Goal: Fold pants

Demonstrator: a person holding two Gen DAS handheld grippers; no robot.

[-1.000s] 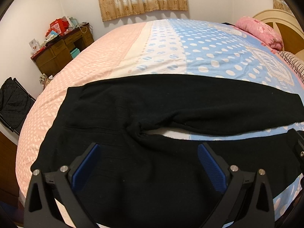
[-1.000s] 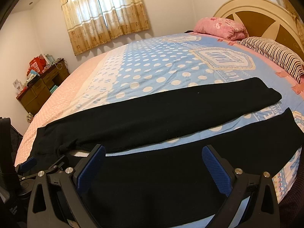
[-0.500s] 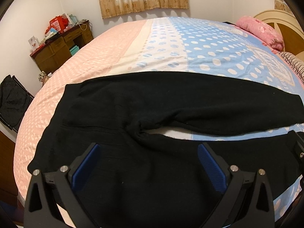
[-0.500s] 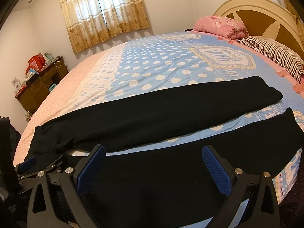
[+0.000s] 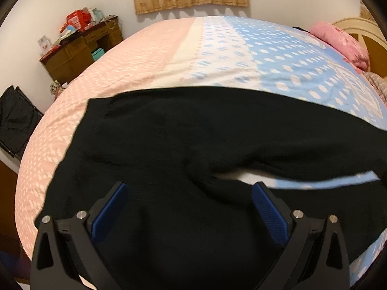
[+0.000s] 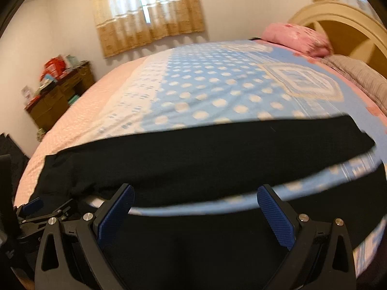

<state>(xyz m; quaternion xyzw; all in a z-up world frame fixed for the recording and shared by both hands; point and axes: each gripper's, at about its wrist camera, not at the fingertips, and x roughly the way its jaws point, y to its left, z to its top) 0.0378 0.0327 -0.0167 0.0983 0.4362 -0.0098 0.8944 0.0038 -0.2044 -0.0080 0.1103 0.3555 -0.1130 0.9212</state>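
Note:
Black pants (image 5: 193,133) lie flat on the bed, waist to the left, the two legs running right with a narrow gap of bedspread between them. My left gripper (image 5: 189,193) is open and empty, low over the near leg close to the crotch. My right gripper (image 6: 195,197) is open and empty over the near leg (image 6: 217,236), with the far leg (image 6: 193,159) beyond it. The left gripper also shows at the left edge of the right wrist view (image 6: 33,207).
The bed (image 5: 217,48) has a pink, white and blue dotted cover. A pink pillow (image 6: 297,36) and a striped one lie by the cream headboard (image 6: 343,31). A cluttered wooden desk (image 5: 79,48) stands by the far wall. A black folding chair (image 5: 14,118) stands left.
Both grippers have moved forward and lower toward the pants, which now fill more of each view. The jaws stay open. The pants lie as before.

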